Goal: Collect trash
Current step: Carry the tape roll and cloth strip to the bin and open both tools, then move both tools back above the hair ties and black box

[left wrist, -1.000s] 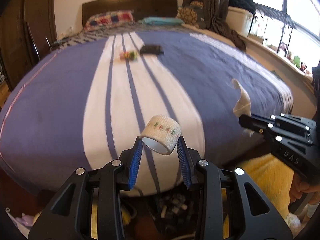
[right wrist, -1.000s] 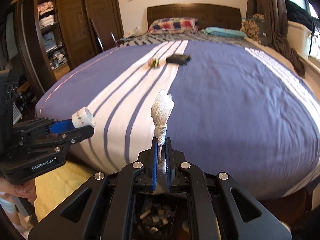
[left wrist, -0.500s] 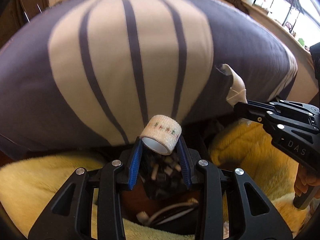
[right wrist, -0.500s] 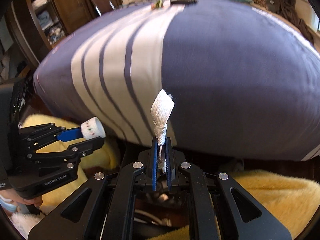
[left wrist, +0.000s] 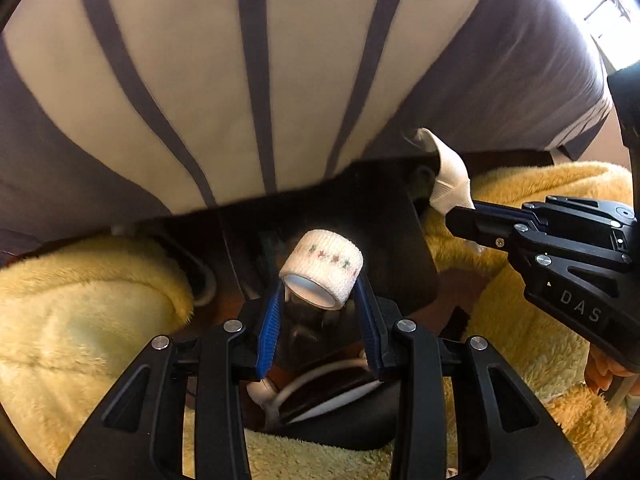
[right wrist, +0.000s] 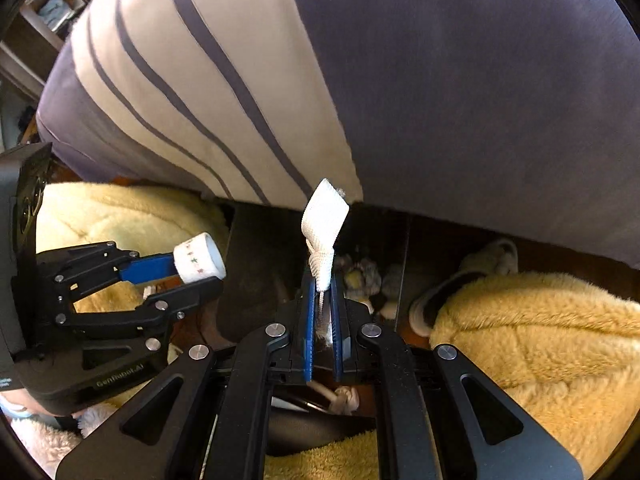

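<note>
My left gripper [left wrist: 320,292] is shut on a white bandage roll [left wrist: 322,274] with a coloured star pattern; the roll also shows in the right wrist view [right wrist: 199,258], held out at the left. My right gripper [right wrist: 322,284] is shut on a strip of white bandage cloth [right wrist: 324,228] that stands up from between the pads; it also shows in the left wrist view [left wrist: 446,184] at the right. Both grippers point down at the floor by the foot of the bed, above a dark opening [left wrist: 328,392] that holds white scraps.
The bed with its purple and white striped cover [right wrist: 440,80] fills the upper part of both views. A fluffy yellow rug [right wrist: 540,340] lies on the floor on both sides. Slippers [right wrist: 460,280] and small soft items lie under the bed's edge.
Both grippers have tilted down from looking across the bed to looking at the floor by its foot, still holding the roll and the strip.
</note>
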`<control>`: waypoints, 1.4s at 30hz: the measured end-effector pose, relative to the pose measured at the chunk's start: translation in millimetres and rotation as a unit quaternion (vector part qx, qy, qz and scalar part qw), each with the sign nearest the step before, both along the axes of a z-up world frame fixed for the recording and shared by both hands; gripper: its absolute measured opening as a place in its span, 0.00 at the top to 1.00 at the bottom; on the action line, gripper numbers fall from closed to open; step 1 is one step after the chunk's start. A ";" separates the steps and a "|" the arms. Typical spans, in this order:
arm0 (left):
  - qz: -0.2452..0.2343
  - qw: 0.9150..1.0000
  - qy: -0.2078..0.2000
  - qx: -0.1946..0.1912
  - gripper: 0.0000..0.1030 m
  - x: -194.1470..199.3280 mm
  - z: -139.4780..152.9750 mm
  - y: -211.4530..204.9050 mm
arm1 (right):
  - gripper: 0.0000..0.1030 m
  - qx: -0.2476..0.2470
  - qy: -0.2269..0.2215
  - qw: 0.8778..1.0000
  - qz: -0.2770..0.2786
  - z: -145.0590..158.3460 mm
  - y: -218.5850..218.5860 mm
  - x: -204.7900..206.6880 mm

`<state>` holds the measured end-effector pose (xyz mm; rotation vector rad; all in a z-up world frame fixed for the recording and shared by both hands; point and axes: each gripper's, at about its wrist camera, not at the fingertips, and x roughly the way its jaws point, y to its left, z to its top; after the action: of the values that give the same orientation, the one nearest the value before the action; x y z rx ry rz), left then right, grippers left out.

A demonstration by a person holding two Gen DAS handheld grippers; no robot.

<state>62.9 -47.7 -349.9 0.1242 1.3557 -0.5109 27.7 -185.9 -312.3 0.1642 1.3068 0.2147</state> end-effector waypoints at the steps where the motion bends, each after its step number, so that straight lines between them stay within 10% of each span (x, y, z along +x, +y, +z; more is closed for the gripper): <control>1: -0.001 1.000 0.007 0.000 0.67 0.6 -3.8 -0.7 | 0.92 0.000 0.008 1.000 0.001 -4.3 1.6 1.1; 9: -0.004 1.000 0.030 -0.001 0.61 -1.6 -14.4 2.5 | 0.89 0.002 0.017 1.000 -0.008 -9.7 0.7 7.4; 13: 0.006 1.000 0.017 0.006 0.40 -1.5 -12.1 3.8 | 0.89 0.000 0.013 1.000 -0.026 -6.3 -6.8 11.8; 14: 0.009 1.000 0.011 0.007 0.37 -1.2 -8.8 5.8 | 0.85 0.000 0.011 1.000 -0.030 -4.4 -8.8 12.6; 17: 0.020 1.000 -0.017 0.014 0.26 0.4 6.1 10.6 | 0.33 -0.005 -0.013 0.999 -0.047 8.1 -15.5 11.4; 21: 0.024 0.998 -0.062 0.015 0.16 4.0 30.6 21.3 | 0.20 -0.019 -0.060 0.996 -0.066 33.9 -26.1 9.2; 32: 0.053 0.978 -0.198 -0.025 0.13 22.6 146.9 42.9 | 0.07 -0.065 -0.221 0.969 -0.083 145.8 -56.5 18.8; 42: 0.077 0.960 -0.269 -0.019 0.12 107.7 209.3 36.0 | 0.07 -0.069 -0.257 0.960 -0.090 189.8 -78.4 107.5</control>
<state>170.6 -11.7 -140.6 0.1140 0.8141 -0.3378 135.2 -264.2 -122.4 0.0976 0.7804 0.0055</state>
